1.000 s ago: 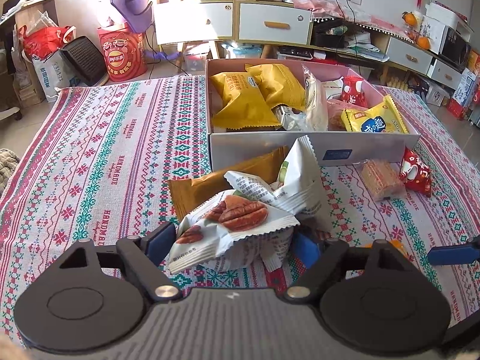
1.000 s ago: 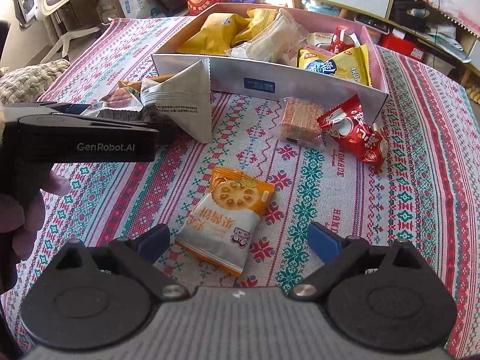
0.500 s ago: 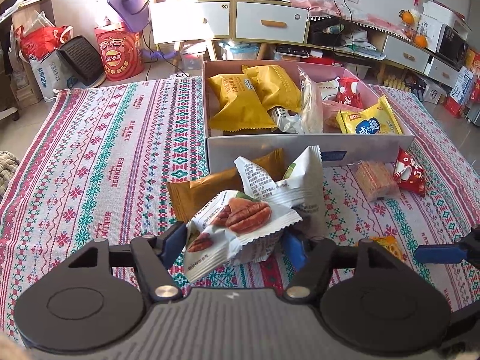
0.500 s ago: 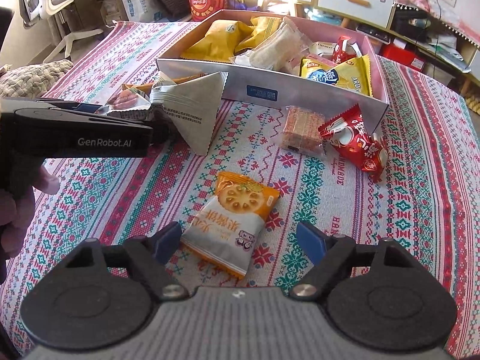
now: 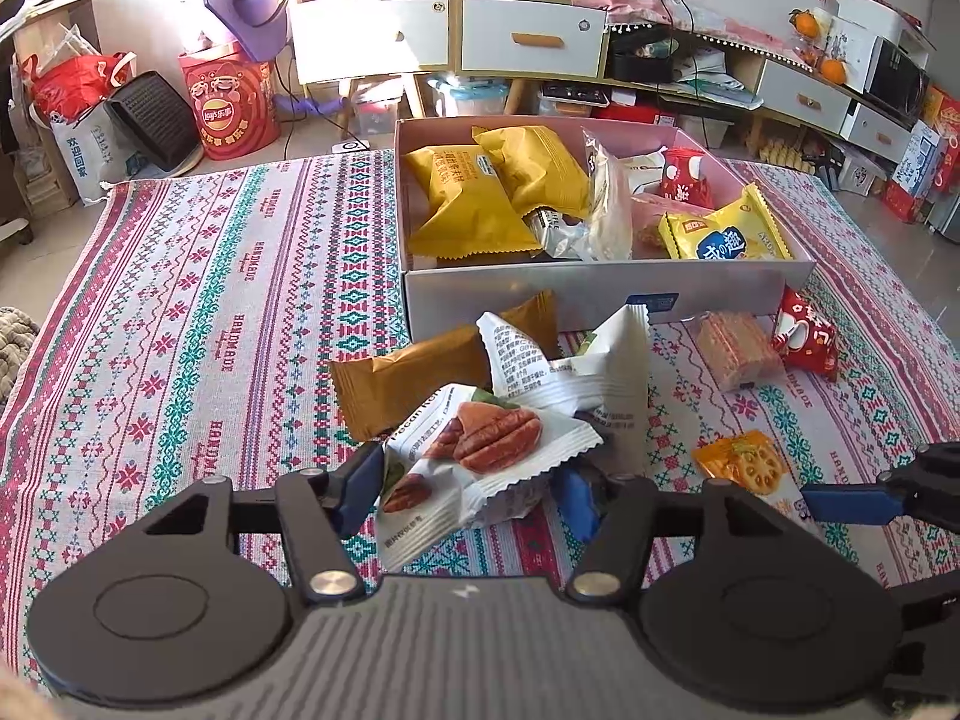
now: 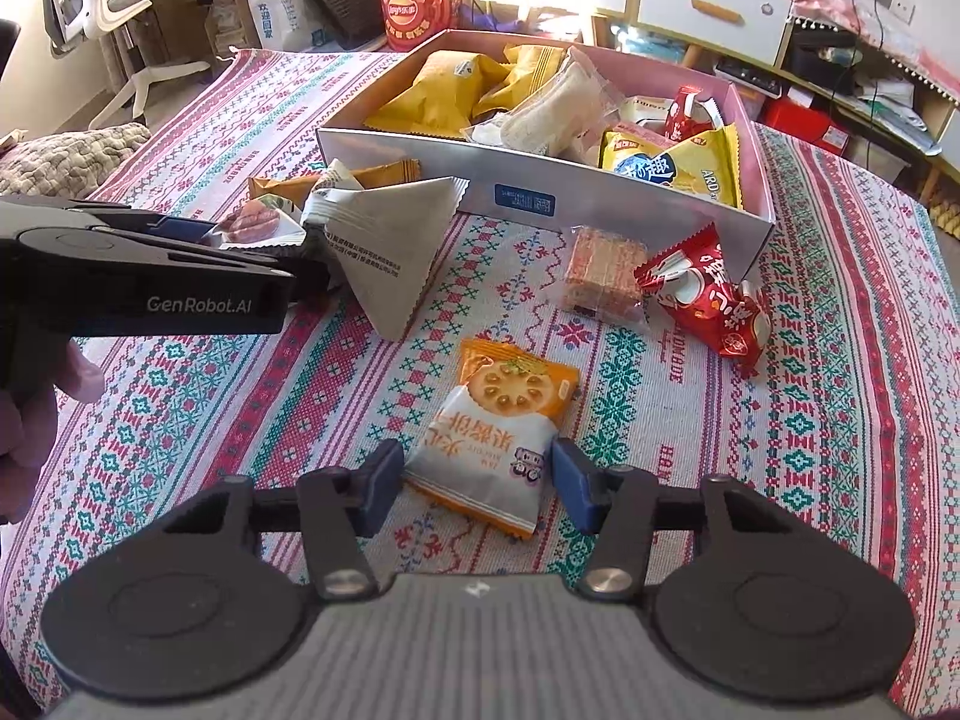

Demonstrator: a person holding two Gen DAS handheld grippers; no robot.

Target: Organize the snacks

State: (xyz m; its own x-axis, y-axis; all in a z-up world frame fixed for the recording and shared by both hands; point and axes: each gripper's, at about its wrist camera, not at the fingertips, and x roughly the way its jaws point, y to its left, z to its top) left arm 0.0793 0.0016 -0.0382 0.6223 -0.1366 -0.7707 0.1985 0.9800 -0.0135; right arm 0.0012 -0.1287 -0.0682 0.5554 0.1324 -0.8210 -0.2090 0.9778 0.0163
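Left hand-held gripper [image 5: 471, 489] sits at the bottom of its view with the jaws just closing in, and they're now snug against the pecan pack [image 5: 480, 468] from both sides, so it looks gripped. Right behind that pack there's a white pack [image 5: 576, 360] and a brown pack [image 5: 432, 360], all bunched together on the cloth-covered surface [image 5: 180, 300].

Right hand-held gripper [image 6: 471, 483] has been closing too; its pads sit right at the edges of the cracker pack [image 6: 498, 438], but whether they're actually pressing on it is hard to tell.

Further up that frame, a wafer pack [image 6: 603, 270] and a red pack [image 6: 708, 300] lie just in front of the box [image 6: 600, 204], which is already holding a pile of snacks.
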